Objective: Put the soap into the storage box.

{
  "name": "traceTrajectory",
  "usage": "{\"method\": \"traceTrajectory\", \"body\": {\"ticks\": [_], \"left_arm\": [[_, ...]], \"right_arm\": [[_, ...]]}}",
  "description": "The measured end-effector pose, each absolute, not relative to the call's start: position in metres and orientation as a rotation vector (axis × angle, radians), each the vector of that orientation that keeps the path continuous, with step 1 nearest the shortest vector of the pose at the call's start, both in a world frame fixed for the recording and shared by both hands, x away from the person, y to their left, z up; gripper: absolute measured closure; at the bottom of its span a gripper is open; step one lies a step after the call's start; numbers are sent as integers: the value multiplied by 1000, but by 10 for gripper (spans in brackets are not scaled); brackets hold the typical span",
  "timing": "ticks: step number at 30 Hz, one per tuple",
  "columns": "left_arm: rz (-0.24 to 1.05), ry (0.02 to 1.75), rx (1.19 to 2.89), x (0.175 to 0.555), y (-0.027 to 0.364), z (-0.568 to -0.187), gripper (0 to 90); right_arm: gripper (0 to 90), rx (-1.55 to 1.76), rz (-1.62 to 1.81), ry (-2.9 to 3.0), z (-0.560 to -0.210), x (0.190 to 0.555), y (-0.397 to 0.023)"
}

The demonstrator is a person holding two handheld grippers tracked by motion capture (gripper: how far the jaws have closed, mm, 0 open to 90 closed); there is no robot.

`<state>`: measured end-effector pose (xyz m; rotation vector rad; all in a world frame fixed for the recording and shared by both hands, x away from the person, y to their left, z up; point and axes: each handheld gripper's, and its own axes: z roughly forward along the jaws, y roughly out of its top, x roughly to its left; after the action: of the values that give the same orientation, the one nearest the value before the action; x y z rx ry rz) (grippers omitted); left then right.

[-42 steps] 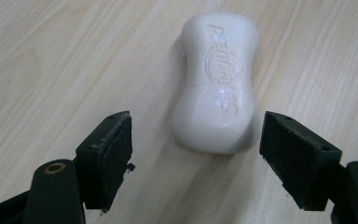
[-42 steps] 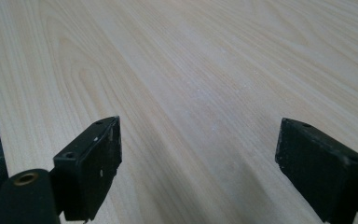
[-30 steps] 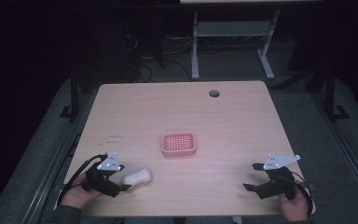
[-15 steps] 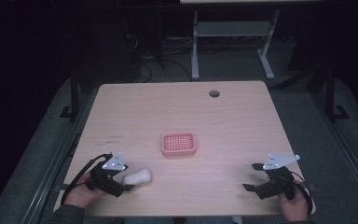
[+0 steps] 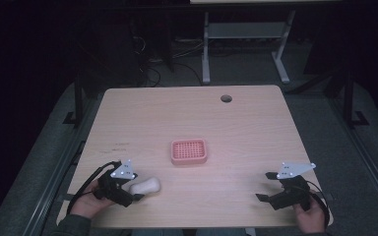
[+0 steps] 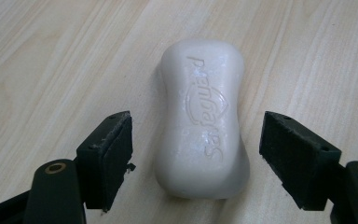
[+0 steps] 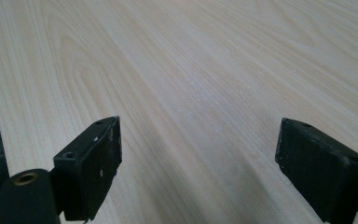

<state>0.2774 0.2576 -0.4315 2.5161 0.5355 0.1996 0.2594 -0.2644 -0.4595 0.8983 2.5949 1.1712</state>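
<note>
The left gripper [image 6: 196, 154] has its jaws apart on both sides of the soap [image 6: 203, 116]; the right gripper [image 7: 219, 163], well away from the soap, is wide apart too.

Black jaws, brass-ringed holes, grey three-cornered plates [image 5: 123, 170]

hidden: soap bar [image 5: 146, 186] near end behind left tool [image 5: 137, 195] | embossed lettering unreadable

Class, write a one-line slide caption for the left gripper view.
Open left gripper straddles a white soap bar lying on the wooden table.
</note>
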Motion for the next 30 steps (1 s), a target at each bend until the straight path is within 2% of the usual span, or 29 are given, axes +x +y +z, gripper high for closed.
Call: {"method": "traceTrajectory", "body": {"ticks": [20,27,30], "left_arm": [[185,499,2552,287,240,-437,255],[174,489,2565,290,234,-439,282],[165,480,2583,290,233,-440,333]], "right_arm": [[141,886,1177,2596,-459,259,-264],[141,881,1176,2599,-459,259,-263],[142,881,1178,2597,-459,259,-263]]}}
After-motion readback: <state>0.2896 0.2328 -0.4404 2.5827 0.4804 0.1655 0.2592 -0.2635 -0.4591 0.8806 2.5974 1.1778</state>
